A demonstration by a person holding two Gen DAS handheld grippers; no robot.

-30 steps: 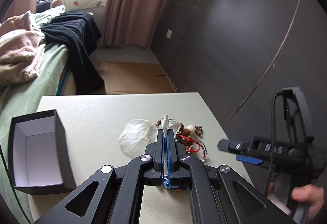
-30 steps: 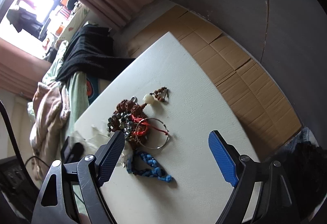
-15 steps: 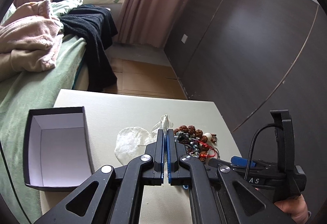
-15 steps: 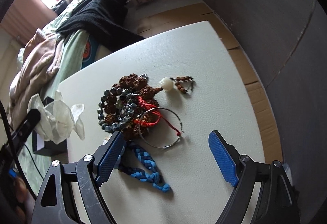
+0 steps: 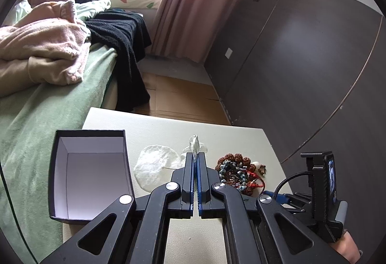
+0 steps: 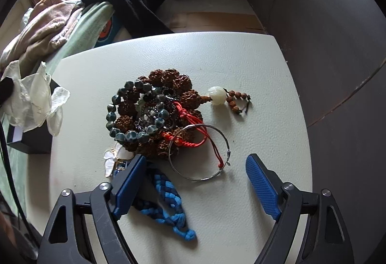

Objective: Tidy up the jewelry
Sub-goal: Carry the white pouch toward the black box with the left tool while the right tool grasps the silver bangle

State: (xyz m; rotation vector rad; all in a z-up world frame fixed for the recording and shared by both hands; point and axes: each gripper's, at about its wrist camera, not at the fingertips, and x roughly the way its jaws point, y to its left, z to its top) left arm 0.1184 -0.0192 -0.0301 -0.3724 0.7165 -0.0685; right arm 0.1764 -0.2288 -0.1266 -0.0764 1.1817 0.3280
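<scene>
My left gripper [image 5: 195, 158] is shut on a crumpled clear plastic bag [image 5: 194, 143], held above the white table [image 5: 168, 129]; the bag also shows at the left of the right wrist view [image 6: 33, 100]. An open black box [image 5: 89, 172] with a white inside stands to its left. A heap of jewelry [image 6: 156, 114] lies mid-table: brown seed beads, dark green beads, a red cord, a silver bangle [image 6: 200, 153], a blue braided bracelet [image 6: 166, 206] and a white butterfly piece [image 6: 113, 158]. My right gripper [image 6: 195, 179] is open, just above the bangle and braid.
A bed [image 5: 48, 100] with a green cover, pink clothes and a black knit lies left of the table. A dark panelled wall [image 5: 301, 59] stands to the right. Brown floor [image 5: 178, 100] lies beyond the table's far edge. The box also shows under the bag [image 6: 33, 141].
My left gripper has lifted the bag and swung left toward the box. My right gripper has come in closer and lower over the jewelry heap, still open.
</scene>
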